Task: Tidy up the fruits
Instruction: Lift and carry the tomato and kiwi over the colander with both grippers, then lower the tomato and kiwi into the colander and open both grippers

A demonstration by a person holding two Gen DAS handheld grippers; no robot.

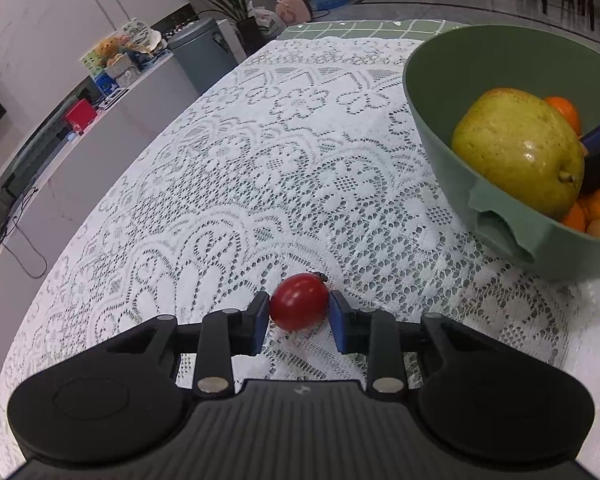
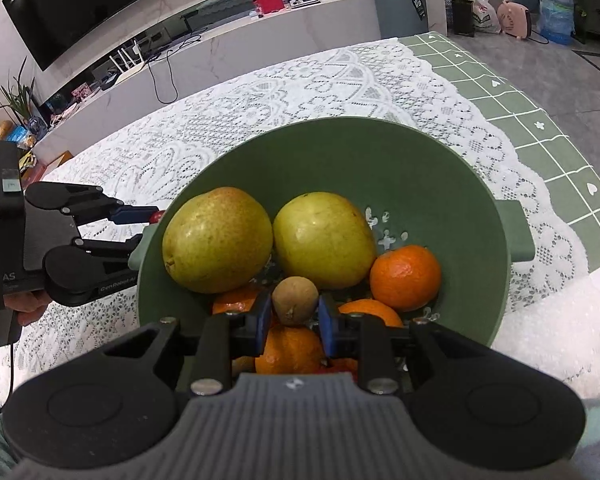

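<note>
A small red cherry tomato lies on the lace cloth, and my left gripper is shut on it, one blue pad against each side. To its right stands the green bowl with a pear and oranges. In the right wrist view my right gripper is shut on a small brown fruit just above the bowl. Below it lie two pears and several oranges. The left gripper shows at the bowl's left handle with the tomato.
A white lace cloth covers the table over a green grid mat. Past the far edge are a white counter with clutter, a grey bin, a dark screen and a water bottle. A hand holds the left gripper.
</note>
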